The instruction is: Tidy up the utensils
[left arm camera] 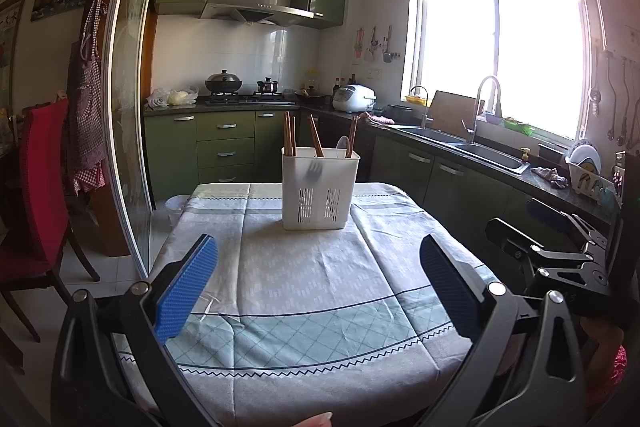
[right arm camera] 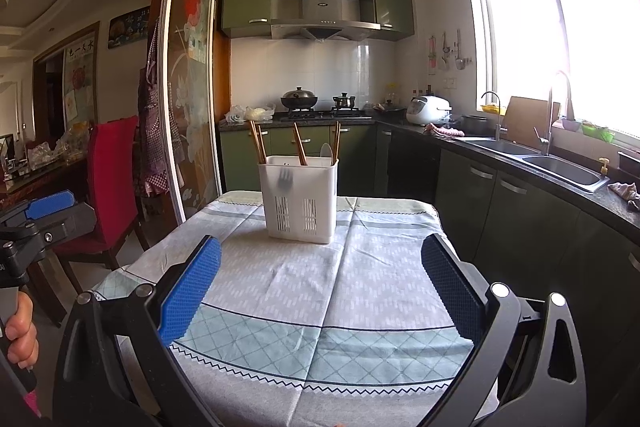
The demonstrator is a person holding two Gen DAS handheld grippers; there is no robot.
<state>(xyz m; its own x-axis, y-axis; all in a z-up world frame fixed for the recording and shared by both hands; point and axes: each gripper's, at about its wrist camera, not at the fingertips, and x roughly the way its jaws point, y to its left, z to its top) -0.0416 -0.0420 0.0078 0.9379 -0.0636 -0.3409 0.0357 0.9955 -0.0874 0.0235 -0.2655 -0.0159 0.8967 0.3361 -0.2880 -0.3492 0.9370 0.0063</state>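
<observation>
Both jaw sets spread wide, nothing held. My left gripper (left arm camera: 318, 291) and right gripper (right arm camera: 320, 291) hang back over the near tablecloth (left arm camera: 304, 287), well apart from the white utensil caddy (left arm camera: 320, 187) at the far end. Chopsticks (left arm camera: 289, 133) and a spoon (left arm camera: 342, 145) stand upright in it; fork (left arm camera: 313, 172) tines show through the wall. Looks done.
</observation>
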